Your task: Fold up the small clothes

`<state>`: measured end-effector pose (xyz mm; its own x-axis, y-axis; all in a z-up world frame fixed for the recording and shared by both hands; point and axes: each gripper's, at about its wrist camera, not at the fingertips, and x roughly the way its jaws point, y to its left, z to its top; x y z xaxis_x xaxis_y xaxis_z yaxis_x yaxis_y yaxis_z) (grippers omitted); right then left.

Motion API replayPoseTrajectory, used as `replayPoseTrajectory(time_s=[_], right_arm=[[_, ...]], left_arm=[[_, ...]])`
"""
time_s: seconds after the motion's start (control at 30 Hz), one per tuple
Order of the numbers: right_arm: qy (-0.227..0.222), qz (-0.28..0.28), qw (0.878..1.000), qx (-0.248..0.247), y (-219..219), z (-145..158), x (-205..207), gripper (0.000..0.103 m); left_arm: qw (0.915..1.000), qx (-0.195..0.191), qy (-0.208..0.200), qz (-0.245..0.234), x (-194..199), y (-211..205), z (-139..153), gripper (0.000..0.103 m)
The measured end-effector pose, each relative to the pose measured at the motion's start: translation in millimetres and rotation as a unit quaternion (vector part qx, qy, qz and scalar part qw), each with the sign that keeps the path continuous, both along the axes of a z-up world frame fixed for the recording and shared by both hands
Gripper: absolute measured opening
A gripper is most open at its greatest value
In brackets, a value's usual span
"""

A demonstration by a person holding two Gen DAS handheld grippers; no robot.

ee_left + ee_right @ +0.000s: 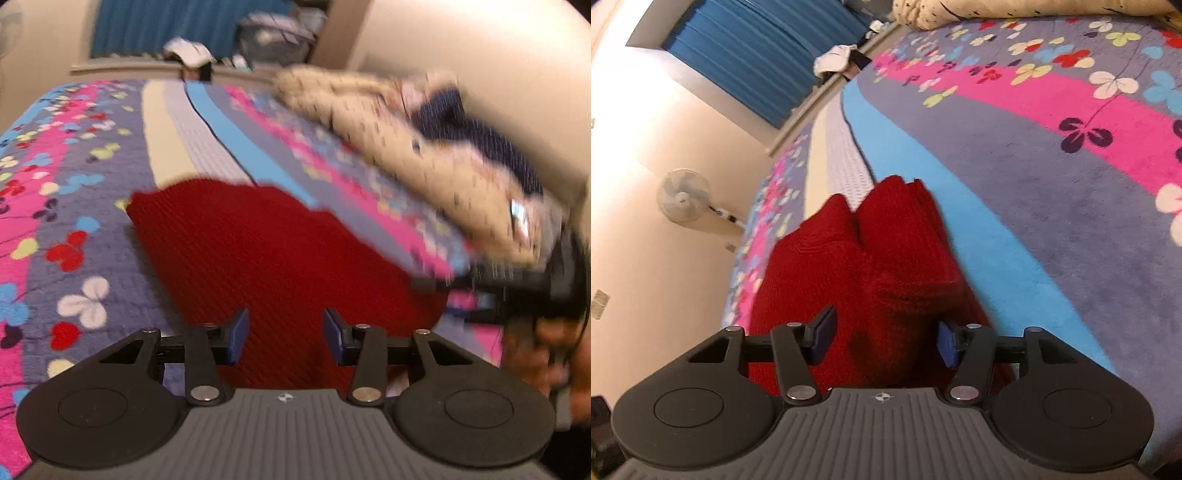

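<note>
A red knit garment (266, 258) lies on the floral bedspread (74, 177). My left gripper (285, 339) is open and empty, just above the garment's near part. The right-hand gripper's black body (517, 291) shows blurred at the garment's right edge. In the right wrist view the red garment (886, 251) is bunched into folds and its cloth lies between my right gripper's (886, 339) open jaws, which are wide apart. I cannot tell whether the fingers touch the cloth.
A pile of beige and dark clothes (424, 147) lies on the bed at the right. A wooden bed edge (129, 66) with white items runs along the back. A blue curtain (757, 55) and a standing fan (683, 195) are by the wall.
</note>
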<state>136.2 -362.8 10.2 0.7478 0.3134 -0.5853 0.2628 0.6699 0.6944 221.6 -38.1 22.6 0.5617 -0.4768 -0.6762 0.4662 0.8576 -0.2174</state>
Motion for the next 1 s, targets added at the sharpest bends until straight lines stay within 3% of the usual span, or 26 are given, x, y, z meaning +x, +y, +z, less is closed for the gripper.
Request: replayPoseTrajectory(time_s=[0.03,0.07,0.1,0.13,0.17,0.23,0.27,0.33,0.4,0.43,0.5,0.6,0.67,0.73,0.9,0.97,1.0], right_arm=[[0.002,-0.007,1.0,-0.004,0.0,-1.9,1.0,0.052],[-0.001,-0.01,1.0,-0.006,-2.4,0.5,0.2,0.027],[-0.014,-0.003,1.0,-0.006,-2.3,5.2,-1.4,0.021],[-0.043,0.011,0.999,-0.011,1.4,14.5,-8.2,0.019],[-0.101,0.036,0.994,-0.024,8.4,31.4,-20.9,0.018],[-0.179,0.07,0.981,-0.035,13.0,53.9,-37.1,0.017],[-0.178,0.066,0.981,-0.044,10.1,53.9,-41.6,0.017],[-0.08,0.035,0.994,-0.073,0.1,30.9,-35.2,0.017],[0.062,0.04,0.994,-0.08,-7.1,-10.3,-21.5,0.02],[0.08,0.034,0.994,-0.064,-11.1,-20.8,-21.8,0.02],[0.058,0.039,0.996,-0.063,-13.4,-11.3,-22.5,0.026],[0.039,0.041,0.994,-0.089,-18.6,5.4,-28.1,0.05],[0.029,0.024,0.994,-0.103,-31.5,19.3,-31.7,0.05],[-0.009,0.011,0.993,-0.115,-44.8,41.0,-30.2,0.052],[-0.103,0.067,0.98,-0.16,-56.5,82.4,13.9,0.059],[-0.11,0.098,0.978,-0.146,-52.7,82.4,45.0,0.061],[-0.106,0.107,0.979,-0.138,-50.5,78.3,58.2,0.061]], left_arm=[[0.9995,0.028,0.01,-0.011,-1.5,-8.9,-9.0,0.049],[0.9983,0.053,0.014,-0.018,-5.8,-16.4,-15.3,0.049],[0.997,0.072,0.014,-0.025,-8.6,-20.0,-20.8,0.049],[0.9957,0.086,0.009,-0.031,-10.3,-21.8,-24.0,0.049],[0.9957,0.087,0.003,-0.034,-11.4,-19.9,-23.1,0.049],[0.9974,0.062,-0.011,-0.035,-14.6,-10.8,-13.1,0.049],[0.9978,0.053,-0.021,-0.034,-15.1,-6.4,-7.7,0.049],[0.998,0.041,-0.032,-0.037,-17.1,-2.3,-2.3,0.049],[0.9969,0.063,-0.015,-0.046,-14.8,-7.6,-12.9,0.049],[0.9943,0.092,-0.003,-0.054,-16.5,-13.6,-21.3,0.049],[0.9881,0.14,-0.007,-0.065,-18.6,-22.3,-32.3,0.049],[0.9884,0.14,-0.029,-0.051,-20.4,-17.6,-19.6,0.049],[0.9878,0.148,-0.039,-0.027,-24.9,-14.4,-9.9,0.049],[0.9879,0.145,-0.052,-0.021,-34.4,-16.3,3.2,0.049],[0.9911,0.112,-0.054,-0.047,-51.9,-36.5,5.6,0.049],[0.9838,0.163,0.004,-0.074,-46.1,-51.4,-31.8,0.048],[0.9759,0.201,0.001,-0.086,-48.3,-58.6,-45.3,0.048]])
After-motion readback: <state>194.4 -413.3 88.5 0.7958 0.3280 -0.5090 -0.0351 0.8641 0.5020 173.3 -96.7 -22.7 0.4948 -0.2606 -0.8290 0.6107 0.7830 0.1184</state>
